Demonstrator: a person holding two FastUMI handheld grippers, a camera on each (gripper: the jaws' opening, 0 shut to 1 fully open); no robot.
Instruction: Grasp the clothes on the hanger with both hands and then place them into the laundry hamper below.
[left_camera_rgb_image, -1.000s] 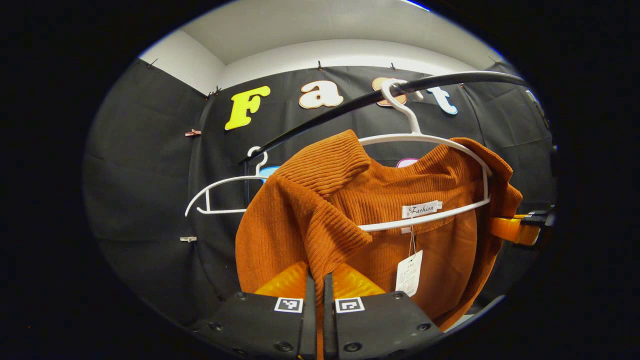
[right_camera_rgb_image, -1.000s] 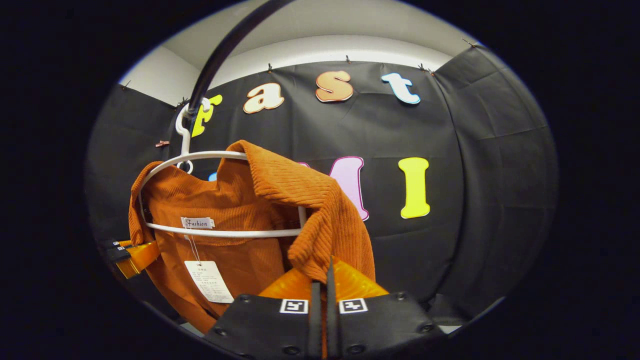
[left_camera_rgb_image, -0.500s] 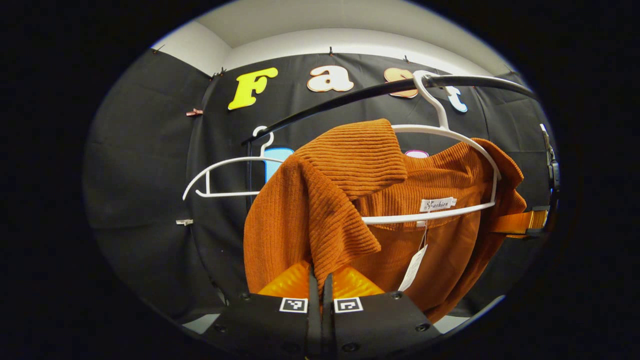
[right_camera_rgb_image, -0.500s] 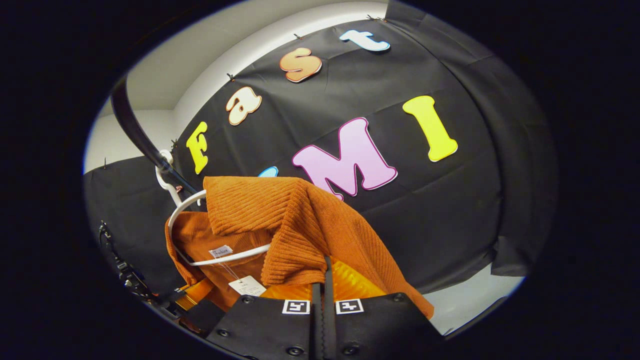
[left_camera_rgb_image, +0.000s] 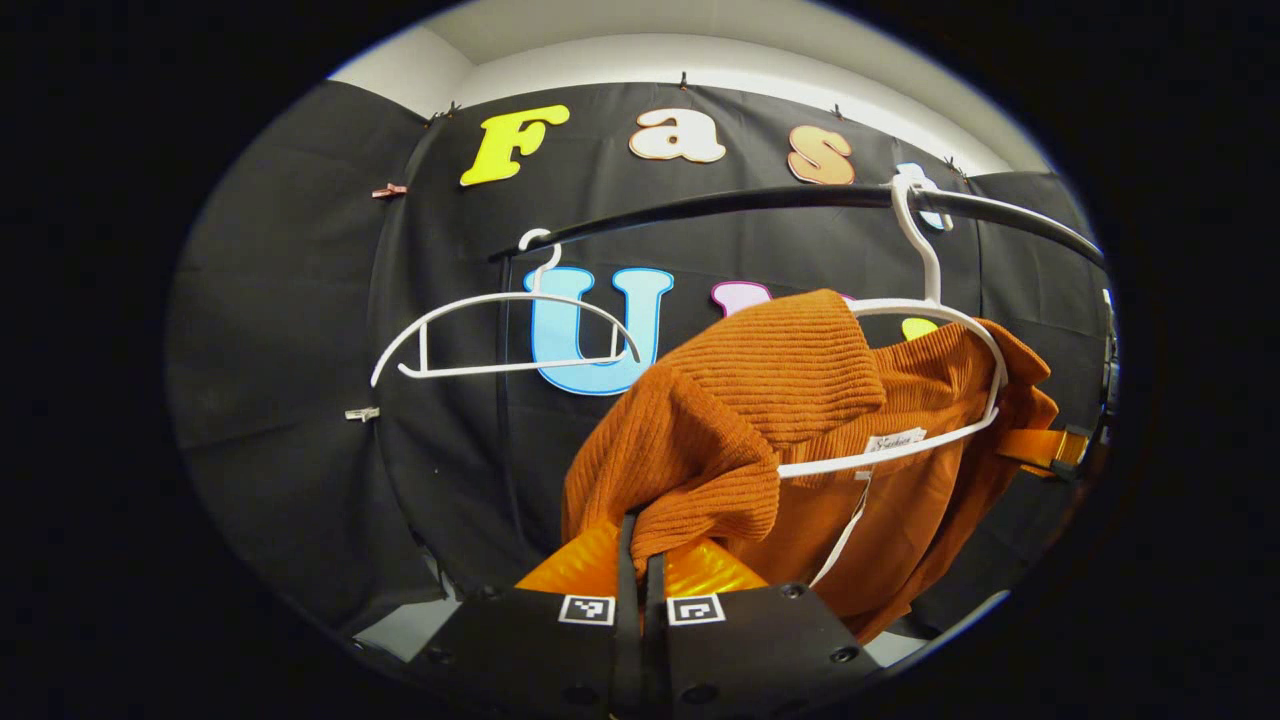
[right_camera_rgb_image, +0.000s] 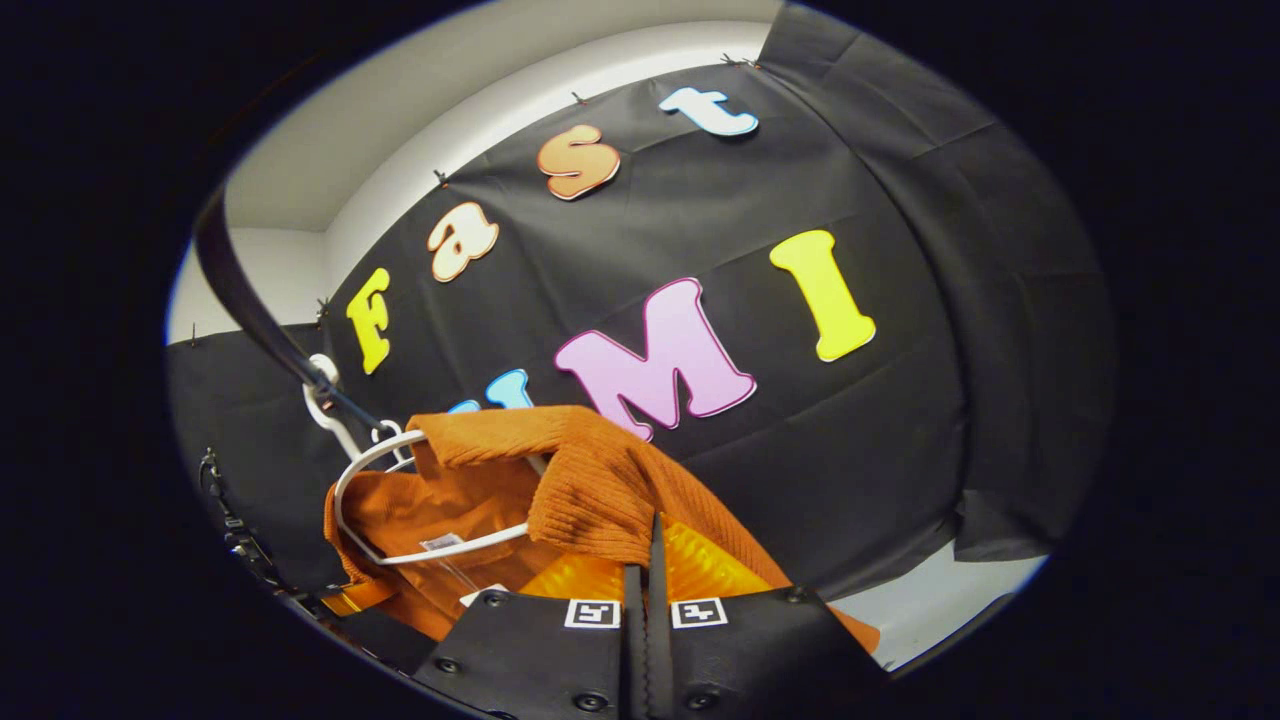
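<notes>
Centrally at the bottom of the left gripper view, the left gripper (left_camera_rgb_image: 640, 545) has its two fingers pressed together on a fold of the orange ribbed garment (left_camera_rgb_image: 740, 420), with knit bunched between and just above them. In the right gripper view, the right gripper (right_camera_rgb_image: 647, 560) is likewise clamped on the garment (right_camera_rgb_image: 590, 490), its fingers pinching another shoulder fold of the same knit.

Outward from the left gripper, the garment rises up and to the right, where its far shoulder is draped over a white hanger (left_camera_rgb_image: 940, 320). The near shoulder is lifted off the hanger's arm and folded forward. The hanger's lower bar crosses in front of the neck opening, and a small label and a hanging tag (left_camera_rgb_image: 845, 525) sit just below that bar. The hanger's hook rests over a black rail (left_camera_rgb_image: 720, 203) that runs across the upper part of the view. A second, bare white hanger (left_camera_rgb_image: 500, 335) hangs from the same rail, well to the left of the garment. At the far right edge, the other gripper touches the garment's far side.

In the right gripper view, the white hanger (right_camera_rgb_image: 360, 480) sits to the left, with the rail (right_camera_rgb_image: 250, 300) curving up above it.
</notes>
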